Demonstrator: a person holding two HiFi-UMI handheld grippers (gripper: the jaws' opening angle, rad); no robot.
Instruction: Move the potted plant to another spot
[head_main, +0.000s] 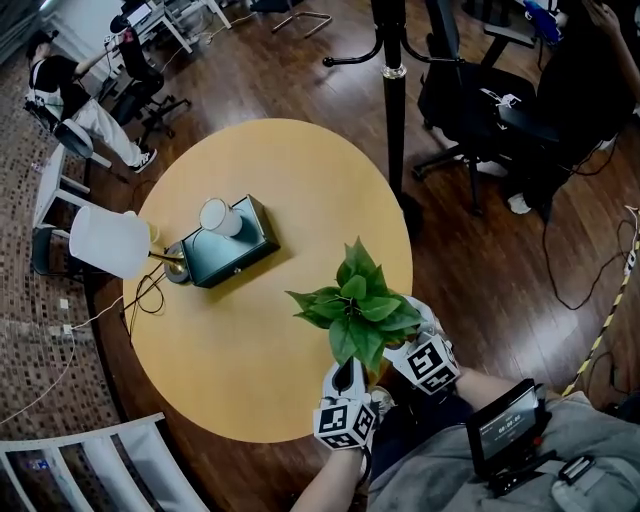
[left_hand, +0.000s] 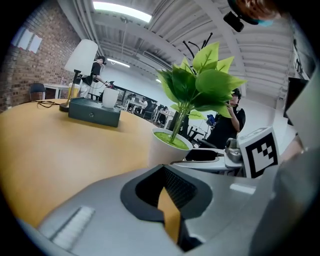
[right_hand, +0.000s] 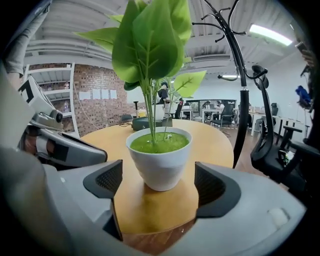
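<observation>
Between the wide-spread fingers (right_hand: 212, 187) of the right gripper (right_hand: 157, 172) stands the potted plant (right_hand: 159, 160), upright on the bench (head_main: 260, 170) at its near right edge, close to the person. Neither pad touches the white pot wall; bare wood shows on both sides. The left gripper (left_hand: 165, 192) lies just beside the pot on its other side, its fingers (left_hand: 140, 192) drawn together with nothing between them.

Judged from this, the pot is free, whether about to be gripped or just set down. For a sound grip the right fingers should be centred on the pot below its rim and closed evenly, and the pot kept upright in the lift, since the tall leaves make it top-heavy. The left gripper should keep clear of the pot.

Toward the far left edge sit a dark teal box (head_main: 232, 245) with a white cup (head_main: 216, 216) on it, a lamp (head_main: 110, 240) and its cable (head_main: 150, 290). The middle of the bench is bare wood. A coat stand (head_main: 393, 90) rises beyond the far right edge.
</observation>
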